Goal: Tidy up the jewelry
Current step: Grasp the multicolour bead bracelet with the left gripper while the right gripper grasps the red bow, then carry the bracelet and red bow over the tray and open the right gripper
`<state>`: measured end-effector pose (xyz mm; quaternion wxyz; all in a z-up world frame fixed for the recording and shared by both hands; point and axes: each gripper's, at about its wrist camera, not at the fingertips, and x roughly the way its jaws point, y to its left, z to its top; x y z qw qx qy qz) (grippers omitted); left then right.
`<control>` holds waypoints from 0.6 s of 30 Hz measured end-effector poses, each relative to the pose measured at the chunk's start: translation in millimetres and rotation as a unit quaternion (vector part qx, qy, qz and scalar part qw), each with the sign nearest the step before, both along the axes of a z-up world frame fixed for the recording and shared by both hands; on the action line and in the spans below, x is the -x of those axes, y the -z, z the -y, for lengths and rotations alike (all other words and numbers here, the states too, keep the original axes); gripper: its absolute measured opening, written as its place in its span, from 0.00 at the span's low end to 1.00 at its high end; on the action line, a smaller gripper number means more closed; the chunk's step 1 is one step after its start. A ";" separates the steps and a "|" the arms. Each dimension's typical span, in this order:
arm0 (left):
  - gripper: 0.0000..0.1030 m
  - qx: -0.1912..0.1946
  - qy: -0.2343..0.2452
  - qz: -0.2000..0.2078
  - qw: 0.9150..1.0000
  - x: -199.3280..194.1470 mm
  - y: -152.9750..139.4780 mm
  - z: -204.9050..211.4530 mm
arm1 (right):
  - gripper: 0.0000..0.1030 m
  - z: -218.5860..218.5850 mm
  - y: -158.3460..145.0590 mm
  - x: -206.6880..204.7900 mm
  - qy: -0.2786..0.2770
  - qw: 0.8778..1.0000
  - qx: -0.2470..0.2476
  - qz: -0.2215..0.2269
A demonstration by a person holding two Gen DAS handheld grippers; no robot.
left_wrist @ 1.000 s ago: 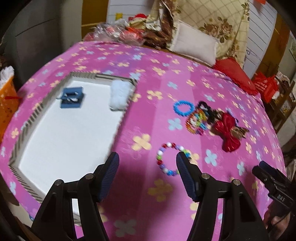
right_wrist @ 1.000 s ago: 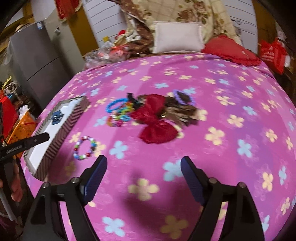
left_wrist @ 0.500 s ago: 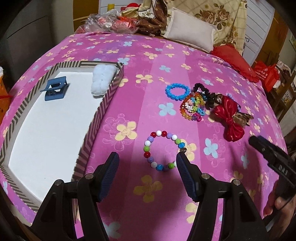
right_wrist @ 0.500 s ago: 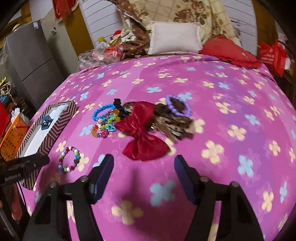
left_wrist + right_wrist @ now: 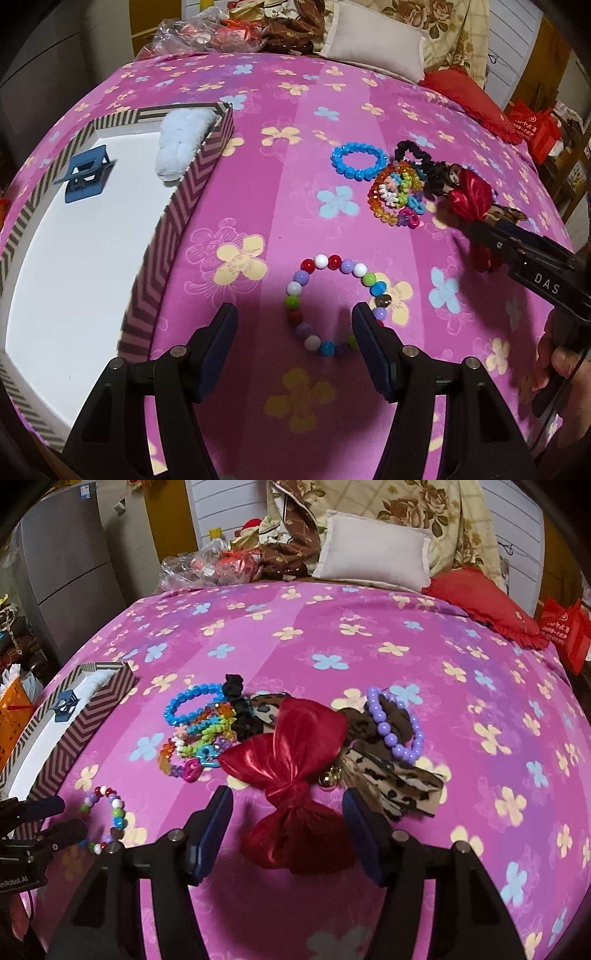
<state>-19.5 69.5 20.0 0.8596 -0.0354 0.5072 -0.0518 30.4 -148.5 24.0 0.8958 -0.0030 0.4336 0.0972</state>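
A multicolour bead bracelet (image 5: 334,302) lies on the pink flowered bedspread, partly between the open fingers of my left gripper (image 5: 293,338). It also shows in the right wrist view (image 5: 107,818). My right gripper (image 5: 286,825) is open around the lower half of a red satin bow (image 5: 291,771). A blue bead bracelet (image 5: 358,160), a pile of bright plastic bracelets (image 5: 397,195), a purple bead bracelet (image 5: 397,725), a black scrunchie (image 5: 236,701) and leopard-print hair pieces (image 5: 399,779) lie around the bow.
A chevron-striped box (image 5: 166,229) with a white floor stands at the left; it holds a blue hair claw (image 5: 86,173) and a pale blue fluffy scrunchie (image 5: 183,142). Pillows (image 5: 373,552) and clutter line the head of the bed.
My left gripper moved forward until its fingers straddle the near part of the multicolour bracelet. My right gripper moved forward over the red bow. Both stayed open.
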 end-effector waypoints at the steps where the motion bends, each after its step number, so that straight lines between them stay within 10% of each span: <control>1: 0.49 -0.004 0.000 -0.003 1.000 -2.5 2.6 0.5 | 0.63 -0.5 1.8 -1.7 0.001 1.000 0.001 -0.002; 9: 0.47 -0.024 0.007 0.009 1.000 -8.4 7.3 5.9 | 0.45 -3.2 11.6 -8.7 -0.001 1.000 0.000 -0.006; 15: 0.00 -0.030 0.023 0.021 0.999 -8.8 5.3 9.9 | 0.19 -0.5 15.0 -7.7 0.005 1.000 -0.004 -0.007; 18: 0.00 0.009 0.030 0.009 0.999 -8.4 3.4 5.0 | 0.18 4.2 10.3 1.4 0.004 1.000 -0.025 -0.005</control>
